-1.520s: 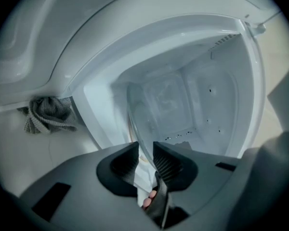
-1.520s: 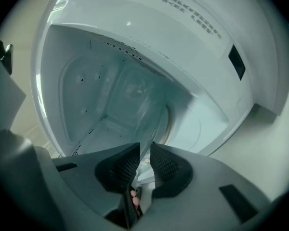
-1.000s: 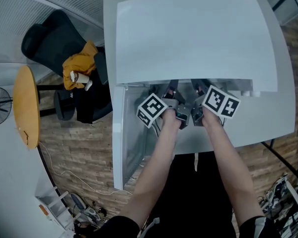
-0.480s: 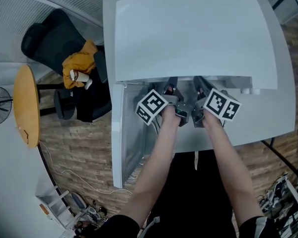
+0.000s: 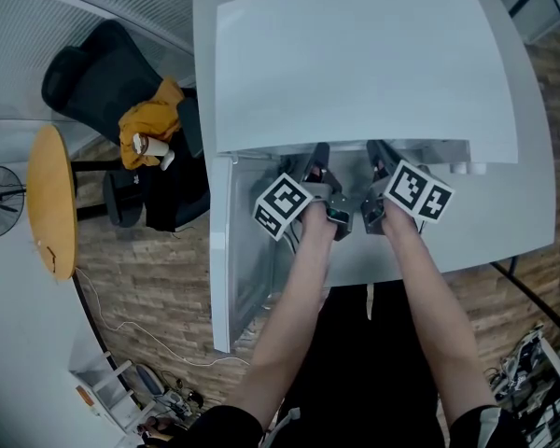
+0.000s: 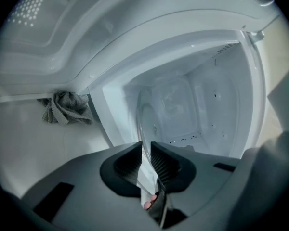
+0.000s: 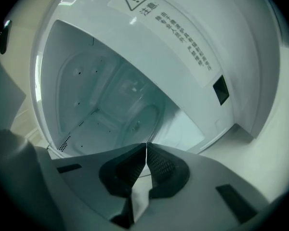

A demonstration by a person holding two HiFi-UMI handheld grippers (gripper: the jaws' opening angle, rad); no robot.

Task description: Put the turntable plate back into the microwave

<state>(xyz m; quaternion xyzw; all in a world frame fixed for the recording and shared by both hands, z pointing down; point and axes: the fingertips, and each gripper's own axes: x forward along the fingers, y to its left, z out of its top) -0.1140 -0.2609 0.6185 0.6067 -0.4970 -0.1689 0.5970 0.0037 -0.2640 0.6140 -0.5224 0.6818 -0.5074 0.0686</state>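
Turntable plate [image 6: 142, 121], clear glass, sits in microwave [image 5: 355, 63] mouth, rim edge-on and clamped btwn left gripper [image 6: 145, 154] pads. Right gripper [image 7: 146, 148]: jaws just closed, pads meet at tips, nothing seen btwn. Both hands placed as a sec ago. Door [image 5: 222, 269] swung left; grey cloth [image 6: 65, 107] beside opening. Cavity [image 7: 96, 119] open ahead of plate.

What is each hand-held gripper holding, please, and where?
The glass plate, near rim: left hand-held gripper clamps it; right hand-held gripper just closed on it.
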